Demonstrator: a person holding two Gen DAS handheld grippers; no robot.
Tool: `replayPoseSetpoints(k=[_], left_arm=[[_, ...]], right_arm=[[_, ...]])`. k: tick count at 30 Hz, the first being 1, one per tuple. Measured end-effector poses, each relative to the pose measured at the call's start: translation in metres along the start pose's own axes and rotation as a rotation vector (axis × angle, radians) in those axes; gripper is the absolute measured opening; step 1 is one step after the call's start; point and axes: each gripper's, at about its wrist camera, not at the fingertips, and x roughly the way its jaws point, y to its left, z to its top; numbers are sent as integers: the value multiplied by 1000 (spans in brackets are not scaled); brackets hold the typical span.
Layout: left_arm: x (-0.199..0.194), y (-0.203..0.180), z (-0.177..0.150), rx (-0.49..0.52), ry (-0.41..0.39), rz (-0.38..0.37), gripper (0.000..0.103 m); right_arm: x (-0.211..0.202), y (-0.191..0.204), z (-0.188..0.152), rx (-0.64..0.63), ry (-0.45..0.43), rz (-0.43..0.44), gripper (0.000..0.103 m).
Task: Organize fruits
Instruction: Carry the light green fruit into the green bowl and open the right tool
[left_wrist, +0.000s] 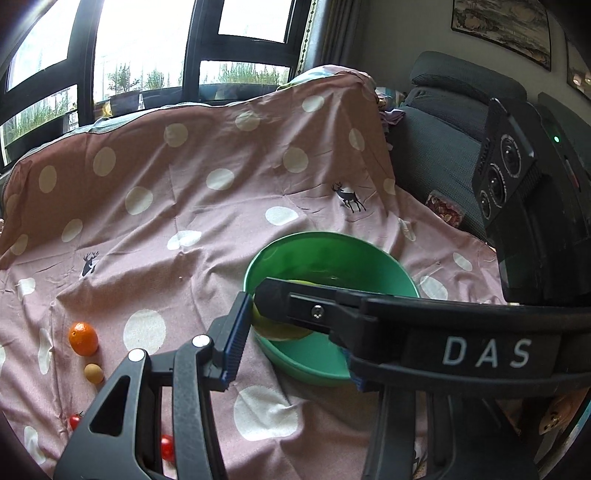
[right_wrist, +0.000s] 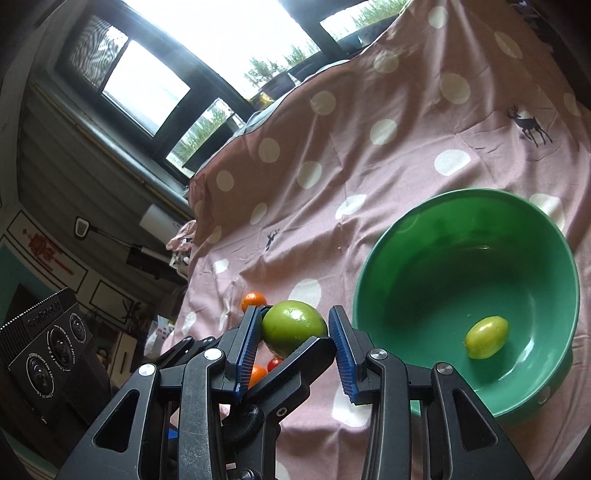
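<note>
A green bowl (right_wrist: 436, 236) sits on the pink polka-dot cloth and holds one small yellow-green fruit (right_wrist: 485, 336). My right gripper (right_wrist: 293, 345) is shut on a green round fruit (right_wrist: 293, 326), held above the cloth just left of the bowl. In the left wrist view my left gripper (left_wrist: 291, 339) is open, its left finger (left_wrist: 234, 338) beside the bowl (left_wrist: 325, 251); the right gripper's finger crosses in front with the green fruit (left_wrist: 280, 326) behind it. An orange (left_wrist: 83, 338), a tan fruit (left_wrist: 93, 373) and two cherry tomatoes (left_wrist: 75, 420) (left_wrist: 167, 446) lie on the cloth at left.
The pink cloth (left_wrist: 184, 206) drapes up over a raised back toward the windows. A dark sofa (left_wrist: 443, 147) stands at the right. Beneath my right gripper an orange (right_wrist: 253, 300), a second orange (right_wrist: 257, 373) and a cherry tomato (right_wrist: 274, 363) lie on the cloth.
</note>
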Motion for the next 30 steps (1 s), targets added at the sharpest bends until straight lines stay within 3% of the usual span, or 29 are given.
replayPoseSetpoints(k=[9,30], left_arm=[[24,-17,6,11,24,-51,45],[85,-33,5,-22,125,-157,45]], right_arm=[[-14,-21,6,30,-45,-70,41],[-9,-80,12,161,-16,-170,41]])
